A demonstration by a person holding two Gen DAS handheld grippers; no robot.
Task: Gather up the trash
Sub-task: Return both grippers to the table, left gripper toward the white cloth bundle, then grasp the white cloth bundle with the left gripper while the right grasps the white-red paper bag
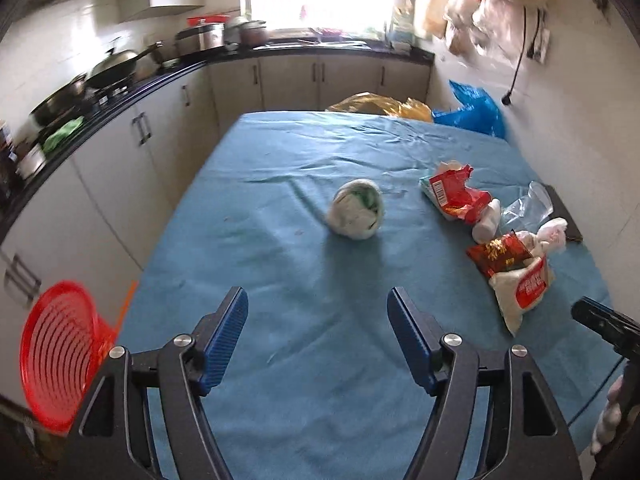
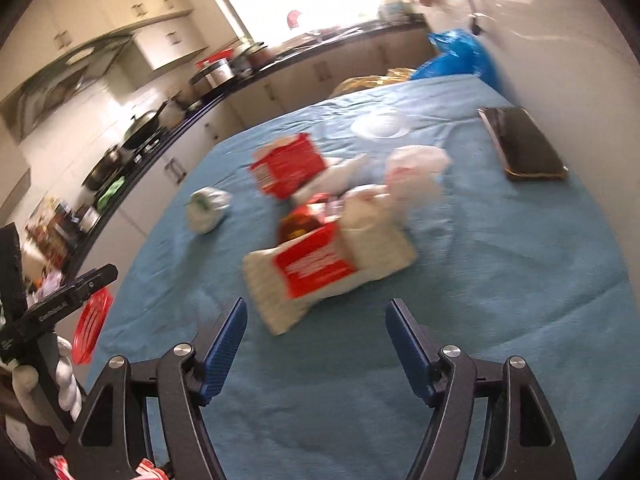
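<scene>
Both the left gripper (image 1: 318, 334) and the right gripper (image 2: 316, 344) gape wide and hold nothing; the trash pile (image 2: 328, 236) sits mid-frame on the blue cloth (image 2: 520, 280); I think grabbing comes next; close on the red-and-white bag (image 2: 320, 276).

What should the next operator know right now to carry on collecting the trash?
Left claw: open, empty, over the blue cloth.
Right claw: open, empty, just short of the white-and-red bag.
Trash on the cloth: a white ball alone mid-table; a heap to its right with a torn red wrapper, a clear bag, a dark red packet and the white-and-red bag.
Red basket sits off the table's left edge; it looks empty.
A phone lies by the wall, not trash.
Done: nothing picked up yet, as far as shows.
Left: every piece.
</scene>
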